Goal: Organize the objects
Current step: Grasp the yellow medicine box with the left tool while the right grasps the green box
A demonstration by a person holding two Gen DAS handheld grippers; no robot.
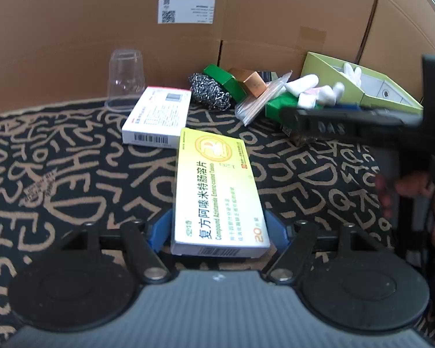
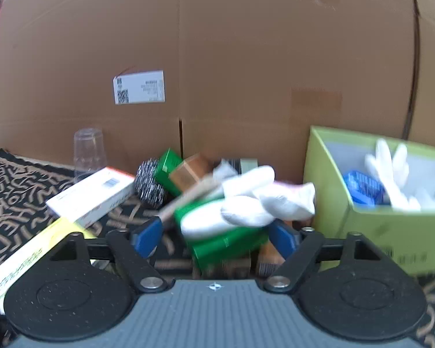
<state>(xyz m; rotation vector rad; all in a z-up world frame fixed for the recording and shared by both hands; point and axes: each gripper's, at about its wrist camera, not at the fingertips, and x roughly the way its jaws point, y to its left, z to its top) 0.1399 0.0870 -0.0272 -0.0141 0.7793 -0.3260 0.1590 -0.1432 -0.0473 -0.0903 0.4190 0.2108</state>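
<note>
The left claw (image 1: 217, 232) has its blue pads on either long side of the yellow box (image 1: 217, 185), at the box's near end; they look pressed against it, so I judge it gripped. The box's long axis runs straight away from the claw, its far end just touching the near edge of the white box (image 1: 156, 116).

The right claw (image 2: 214, 232) stands apart, with a green box (image 2: 226, 240) and white gloves (image 2: 246, 203) lying between its pads; motion blur hides whether either pad touches them.

Taking the bin (image 2: 377, 232) as landmark: the green box and gloves lie just left of it, the scourer (image 2: 148, 185) and brown box (image 2: 188, 174) further left and back, the white box and cup (image 2: 90, 150) well left. The bin already holds gloves and a blue item. The right claw is much the nearer to it; the lift must clear the bin's near wall. The cardboard wall (image 2: 246, 58) closes off the back, while the patterned cloth (image 1: 58, 174) left of the yellow box gives open room.
</note>
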